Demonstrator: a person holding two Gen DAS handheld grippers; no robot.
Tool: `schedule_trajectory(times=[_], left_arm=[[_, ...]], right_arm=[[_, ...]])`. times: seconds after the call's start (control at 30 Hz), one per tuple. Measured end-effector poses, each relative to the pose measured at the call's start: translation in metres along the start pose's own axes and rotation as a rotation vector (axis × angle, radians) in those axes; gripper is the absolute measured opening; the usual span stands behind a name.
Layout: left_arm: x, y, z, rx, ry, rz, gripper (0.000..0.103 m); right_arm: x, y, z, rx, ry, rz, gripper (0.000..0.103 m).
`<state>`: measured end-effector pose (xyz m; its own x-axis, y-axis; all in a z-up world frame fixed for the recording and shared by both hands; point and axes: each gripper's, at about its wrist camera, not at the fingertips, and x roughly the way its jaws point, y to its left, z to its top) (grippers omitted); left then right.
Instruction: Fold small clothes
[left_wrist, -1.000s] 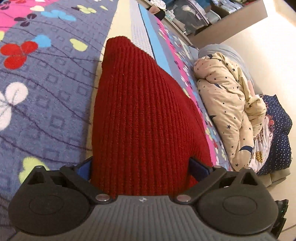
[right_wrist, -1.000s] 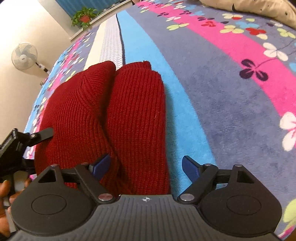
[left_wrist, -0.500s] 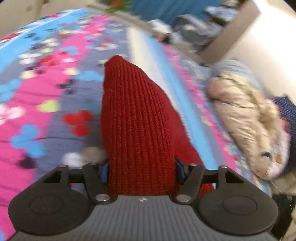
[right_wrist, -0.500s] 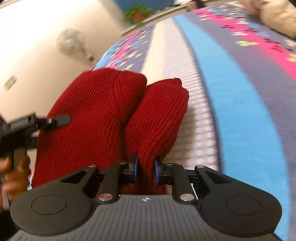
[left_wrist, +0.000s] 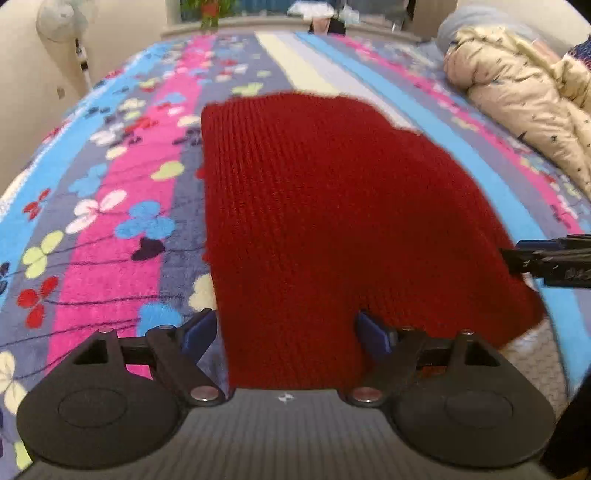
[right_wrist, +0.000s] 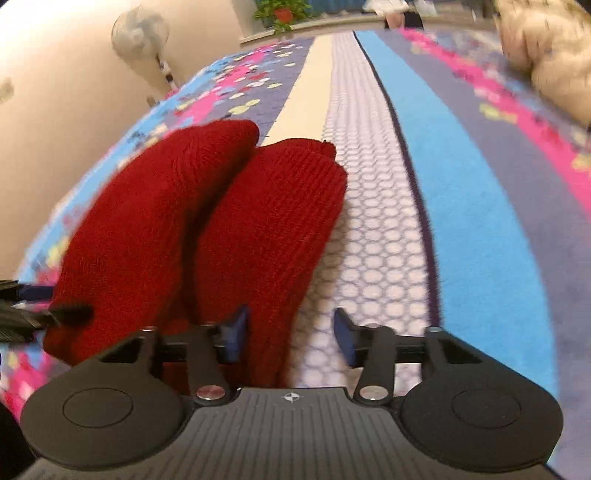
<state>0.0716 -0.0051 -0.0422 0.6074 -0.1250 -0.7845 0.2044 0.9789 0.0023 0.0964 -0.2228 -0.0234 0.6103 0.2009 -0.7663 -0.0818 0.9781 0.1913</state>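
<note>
We are looking along both grippers at a dark red ribbed knit garment (left_wrist: 332, 221) lying on the floral striped blanket (left_wrist: 122, 206) of a bed.

Left gripper (left_wrist: 286, 332): the jaws are standing spread, one on each side of the garment's near edge, with the knit passing between them. We are not seeing the pads bite into the cloth, so we are judging it as not pinching.

Right gripper (right_wrist: 291, 332): the jaws are also spread; the left pad is touching or just beside the garment's (right_wrist: 221, 221) right fold, the right pad is over the white dotted stripe (right_wrist: 369, 229). In this view the knit is sitting in two rounded lobes side by side.

Handling, our judgement: the knit is looking soft, thick and light, with no stiffness, so it is likely sagging wherever it is unsupported. The ribbing should be giving good friction, so slipping is unlikely, but the cloth may stretch if pulled from one point only. We are favouring a hold on the near hem at two corners, pinching through both layers.

A beige star-print quilt (left_wrist: 517, 96) is lying far right, well apart. A fan (right_wrist: 140, 33) is standing beyond the bed.
</note>
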Motion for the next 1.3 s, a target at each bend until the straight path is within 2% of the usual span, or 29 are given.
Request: schedule_trajectory(times=[0.03, 0.1, 0.13, 0.17, 0.23, 0.33, 0.47, 0.53, 0.57, 0.67, 0.73, 0.87, 1.3], left_arm=[[-0.015, -0.004, -0.001, 0.021, -0.042, 0.005, 0.088], [-0.046, -0.016, -0.006, 0.072, -0.142, 0.044, 0.098], [-0.061, -0.022, -0.01, 0.093, -0.191, 0.073, 0.103], [-0.074, -0.024, -0.013, 0.1, -0.228, 0.094, 0.103], [-0.097, -0.03, -0.016, 0.084, -0.26, 0.112, 0.103], [-0.124, -0.037, -0.034, -0.013, -0.281, 0.104, 0.103], [-0.13, -0.045, -0.068, -0.123, -0.264, 0.121, 0.103], [-0.121, -0.051, -0.078, -0.135, -0.173, 0.115, 0.102], [-0.119, -0.052, -0.078, -0.125, -0.158, 0.113, 0.102], [-0.121, -0.058, -0.076, -0.072, -0.219, 0.166, 0.102], [-0.117, -0.057, -0.075, -0.074, -0.221, 0.187, 0.102], [-0.111, -0.05, -0.074, -0.117, -0.191, 0.175, 0.102], [-0.108, -0.047, -0.075, -0.113, -0.181, 0.15, 0.102]], right_arm=[[-0.008, 0.005, -0.002, -0.03, -0.016, -0.027, 0.062], [-0.026, 0.013, -0.005, -0.08, -0.055, -0.061, 0.064], [-0.037, 0.018, -0.007, -0.116, -0.085, -0.071, 0.069], [-0.048, 0.023, -0.011, -0.154, -0.115, -0.083, 0.076], [-0.068, 0.032, -0.02, -0.222, -0.173, -0.13, 0.081], [-0.092, 0.039, -0.033, -0.233, -0.208, -0.162, 0.083], [-0.123, 0.04, -0.049, -0.158, -0.244, -0.152, 0.091], [-0.133, 0.039, -0.054, -0.109, -0.262, -0.141, 0.093], [-0.134, 0.037, -0.056, -0.094, -0.262, -0.134, 0.093], [-0.125, 0.04, -0.055, -0.094, -0.241, -0.135, 0.093], [-0.115, 0.041, -0.054, -0.099, -0.216, -0.149, 0.093], [-0.109, 0.042, -0.055, -0.077, -0.193, -0.135, 0.093], [-0.107, 0.051, -0.057, -0.108, -0.176, -0.114, 0.093]])
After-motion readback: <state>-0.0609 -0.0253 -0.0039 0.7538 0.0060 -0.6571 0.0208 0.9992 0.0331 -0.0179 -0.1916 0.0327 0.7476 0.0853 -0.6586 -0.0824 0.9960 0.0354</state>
